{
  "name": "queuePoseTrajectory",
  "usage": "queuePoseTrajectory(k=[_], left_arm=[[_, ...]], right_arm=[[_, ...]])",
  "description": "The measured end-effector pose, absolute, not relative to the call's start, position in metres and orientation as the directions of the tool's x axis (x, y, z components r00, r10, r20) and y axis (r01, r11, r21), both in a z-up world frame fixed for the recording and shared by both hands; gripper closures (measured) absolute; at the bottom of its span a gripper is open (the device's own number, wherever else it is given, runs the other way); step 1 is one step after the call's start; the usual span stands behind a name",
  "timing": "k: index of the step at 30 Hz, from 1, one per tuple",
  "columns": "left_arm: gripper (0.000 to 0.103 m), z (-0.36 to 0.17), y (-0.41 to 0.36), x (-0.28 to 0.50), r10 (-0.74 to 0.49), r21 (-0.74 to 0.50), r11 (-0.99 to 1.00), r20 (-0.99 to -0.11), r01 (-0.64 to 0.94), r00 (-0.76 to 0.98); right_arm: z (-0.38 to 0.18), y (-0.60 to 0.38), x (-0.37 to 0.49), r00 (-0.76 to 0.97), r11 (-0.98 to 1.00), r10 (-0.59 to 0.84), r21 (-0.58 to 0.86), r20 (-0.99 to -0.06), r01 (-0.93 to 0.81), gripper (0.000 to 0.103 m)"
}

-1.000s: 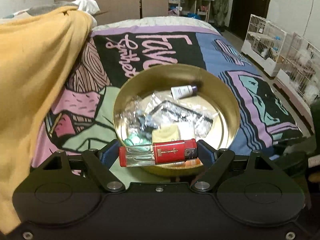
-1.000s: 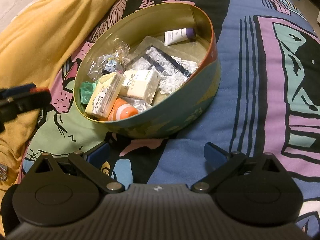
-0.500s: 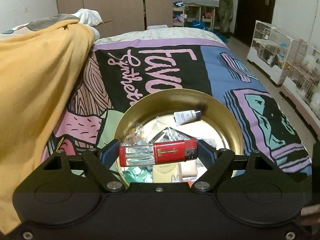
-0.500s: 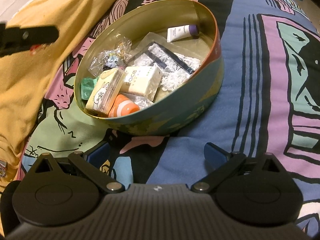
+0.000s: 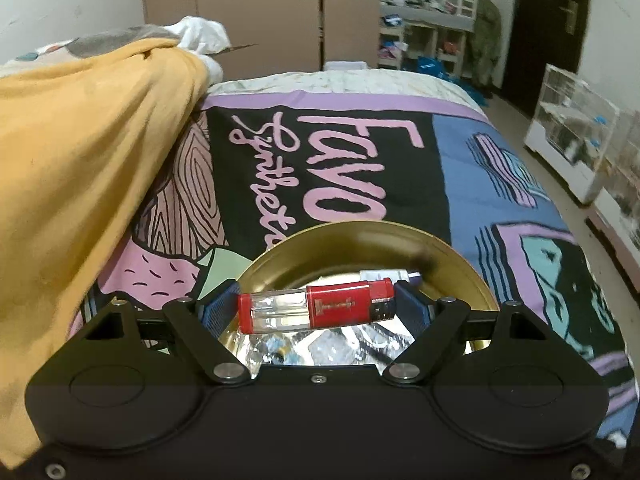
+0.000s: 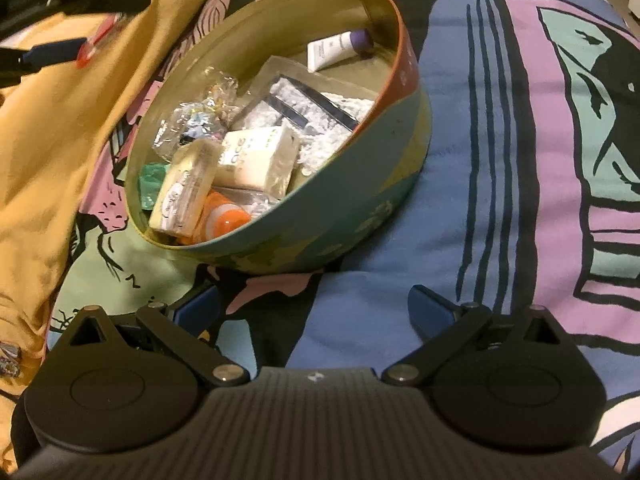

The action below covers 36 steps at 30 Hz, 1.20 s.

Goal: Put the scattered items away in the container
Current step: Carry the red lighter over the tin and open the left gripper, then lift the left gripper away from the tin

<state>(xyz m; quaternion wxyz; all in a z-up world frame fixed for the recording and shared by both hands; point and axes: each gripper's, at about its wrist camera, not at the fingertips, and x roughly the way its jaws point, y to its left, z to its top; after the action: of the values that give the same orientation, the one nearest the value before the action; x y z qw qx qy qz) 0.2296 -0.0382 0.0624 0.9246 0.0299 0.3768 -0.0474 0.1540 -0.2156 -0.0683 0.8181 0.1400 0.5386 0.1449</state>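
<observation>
Over the patterned bedspread (image 5: pixel 360 152), the red lighter (image 5: pixel 316 311) lies crosswise between the left gripper's (image 5: pixel 316 312) just-widening jaws.

A home bedroom: patterned bedspread (image 5: pixel 360 168), wardrobe (image 5: pixel 256 12), cluttered shelves (image 5: pixel 432 20).

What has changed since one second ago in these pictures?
The left gripper carried the red lighter forward over the round tin. Its jaws have just been opening, and the lighter is between them, tilted now. The right gripper stayed open and still; the tin's contents are unchanged.
</observation>
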Motion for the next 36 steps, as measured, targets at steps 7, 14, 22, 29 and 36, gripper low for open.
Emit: queuePoseTrajectory(k=[7, 14, 22, 29, 36], left_arm=[[0.001, 0.054, -0.019, 0.228, -0.025, 0.013, 0.999, -0.714, 0.049, 0.7], [0.001, 0.038, 0.0, 0.209, -0.051, -0.023, 0.998, -0.747, 0.051, 0.663], [0.001, 0.017, 0.003, 0.182, -0.061, -0.004, 0.996, -0.765, 0.09, 0.642], [0.001, 0.001, 0.013, 0.158, -0.101, -0.028, 0.992, -0.775, 0.125, 0.624], [0.001, -0.008, 0.018, 0.146, -0.126, -0.05, 0.989, -0.779, 0.139, 0.615]], right_arm=[[-0.069, -0.214, 0.155, 0.376, 0.919, 0.389, 0.383, -0.841, -0.094, 0.0], [-0.07, -0.214, 0.155, 0.374, 0.922, 0.382, 0.376, -0.845, -0.092, 0.0], [-0.069, -0.214, 0.154, 0.376, 0.928, 0.366, 0.361, -0.851, -0.088, 0.0], [-0.069, -0.211, 0.154, 0.372, 0.935, 0.351, 0.341, -0.859, -0.093, 0.0], [-0.068, -0.211, 0.154, 0.381, 0.936, 0.348, 0.339, -0.857, -0.093, 0.0]])
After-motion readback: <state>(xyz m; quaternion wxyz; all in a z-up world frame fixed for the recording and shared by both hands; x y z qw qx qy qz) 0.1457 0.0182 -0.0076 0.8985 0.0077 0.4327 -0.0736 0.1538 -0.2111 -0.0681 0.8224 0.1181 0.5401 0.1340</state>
